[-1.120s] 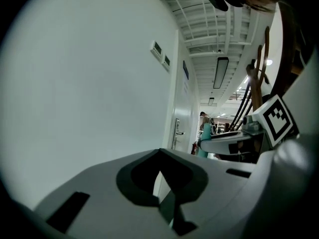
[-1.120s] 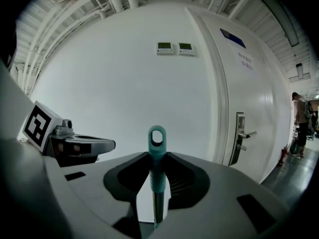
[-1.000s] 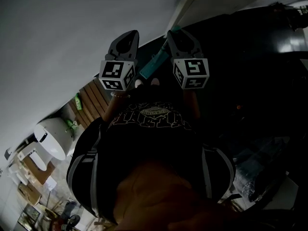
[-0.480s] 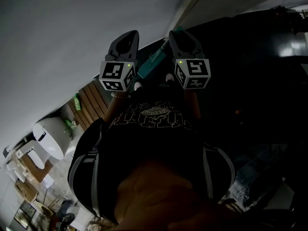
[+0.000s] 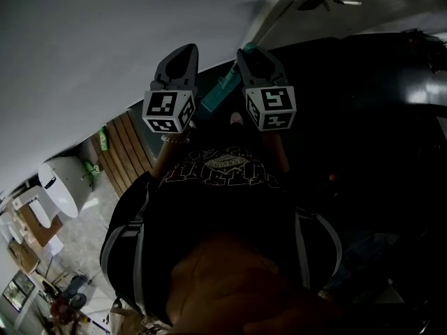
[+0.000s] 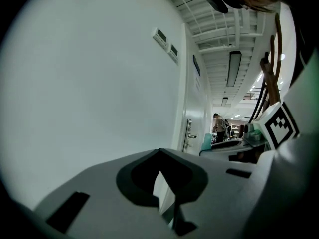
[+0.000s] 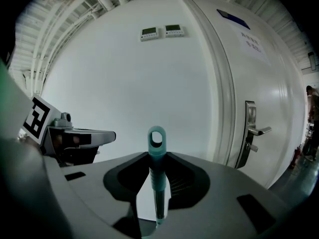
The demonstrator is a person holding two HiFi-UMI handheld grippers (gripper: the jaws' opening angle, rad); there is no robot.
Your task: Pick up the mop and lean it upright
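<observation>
Right gripper view: a smooth white wall (image 7: 124, 83) spreads left of a white door (image 7: 264, 73) with a metal lever (image 7: 256, 131). Left of the door, the mop (image 7: 156, 141), a slim teal pole with an oval loop end, stands upright, clamped in the right gripper's (image 7: 157, 180) grey jaws. The left gripper's (image 6: 160, 158) jaws stand a narrow slit apart, empty.

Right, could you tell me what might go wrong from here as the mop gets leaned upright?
The right gripper grips the mop handle only near its top loop, so the long part below, out of view, could swing or slip.
The left gripper is empty, so nothing else steadies the handle.
The wall looks smooth and the door is close; a mop leaned there might slide sideways or get knocked over.
</observation>
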